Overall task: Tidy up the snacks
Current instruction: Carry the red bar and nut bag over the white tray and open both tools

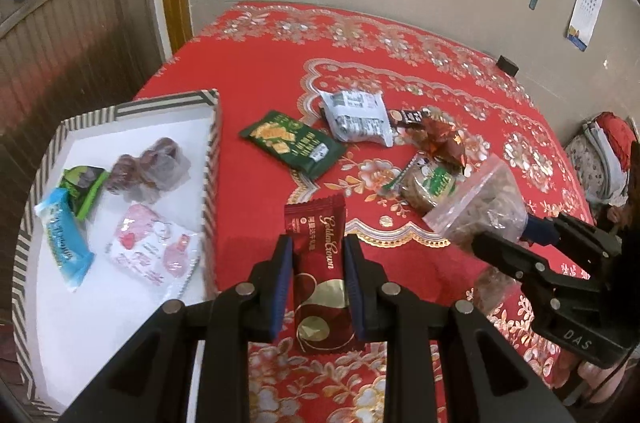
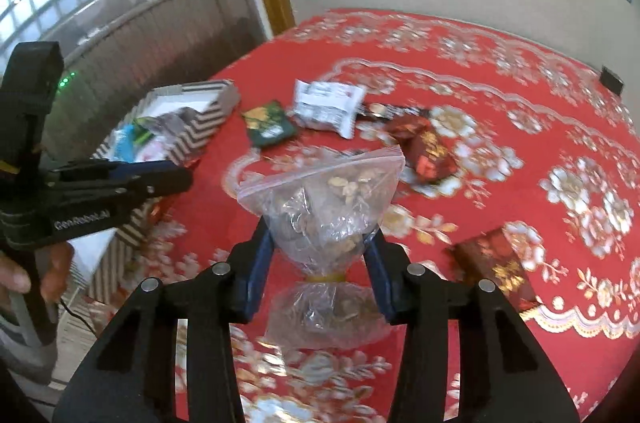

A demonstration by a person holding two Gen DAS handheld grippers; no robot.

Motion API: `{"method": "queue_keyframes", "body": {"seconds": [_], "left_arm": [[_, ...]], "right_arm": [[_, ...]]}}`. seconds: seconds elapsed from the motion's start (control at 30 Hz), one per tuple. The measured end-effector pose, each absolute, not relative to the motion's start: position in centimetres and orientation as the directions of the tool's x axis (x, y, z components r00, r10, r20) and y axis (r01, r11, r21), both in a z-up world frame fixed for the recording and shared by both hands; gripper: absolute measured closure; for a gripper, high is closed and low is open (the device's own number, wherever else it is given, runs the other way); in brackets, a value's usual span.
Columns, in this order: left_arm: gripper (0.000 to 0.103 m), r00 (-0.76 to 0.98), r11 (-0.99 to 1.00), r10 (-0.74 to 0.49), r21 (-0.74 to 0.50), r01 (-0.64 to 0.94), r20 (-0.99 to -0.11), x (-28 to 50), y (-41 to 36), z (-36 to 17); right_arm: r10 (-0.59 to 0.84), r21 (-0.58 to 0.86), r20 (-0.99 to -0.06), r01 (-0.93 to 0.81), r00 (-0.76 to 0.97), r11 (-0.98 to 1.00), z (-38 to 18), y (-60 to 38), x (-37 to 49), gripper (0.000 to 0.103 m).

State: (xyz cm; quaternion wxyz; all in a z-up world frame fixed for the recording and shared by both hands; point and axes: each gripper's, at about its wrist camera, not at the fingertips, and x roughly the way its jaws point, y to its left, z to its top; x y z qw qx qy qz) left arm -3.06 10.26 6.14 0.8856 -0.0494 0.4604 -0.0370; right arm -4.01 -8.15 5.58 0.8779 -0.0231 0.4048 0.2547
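Observation:
My left gripper (image 1: 319, 243) is shut on a dark red Golden Crown packet (image 1: 316, 263), which stands upright between the blue pads just right of the striped box (image 1: 212, 159). Inside the box lie a blue packet (image 1: 64, 239), a green packet (image 1: 82, 187), a pink-and-white packet (image 1: 152, 247) and clear-wrapped brown pieces (image 1: 148, 167). My right gripper (image 2: 320, 239) is shut on a clear zip bag of nuts (image 2: 328, 199), tied with a yellow band, held above the red cloth. The left wrist view shows that bag (image 1: 480, 207) at the right, in the right gripper (image 1: 520, 243).
On the red floral tablecloth (image 1: 400, 55) lie a dark green packet (image 1: 294, 143), a white-and-grey packet (image 1: 356, 117), a round cookie pack (image 1: 430, 183) and red foil sweets (image 1: 440, 139). Another dark red packet (image 2: 496, 263) lies at the right. A hand (image 2: 52, 271) grips the left tool.

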Motion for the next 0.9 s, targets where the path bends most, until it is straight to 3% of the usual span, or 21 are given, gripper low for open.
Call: {"method": "queue_keyframes", "body": {"seconds": [0.9], "left_arm": [[0.075, 0.602, 0.977, 0.076, -0.06, -0.203, -0.795, -5.1, 23.2, 6.7]], "right_arm": [[0.559, 0.162, -0.699, -0.663, 0.445, 0.731, 8.3, 7.7, -3.1, 0.06]]}}
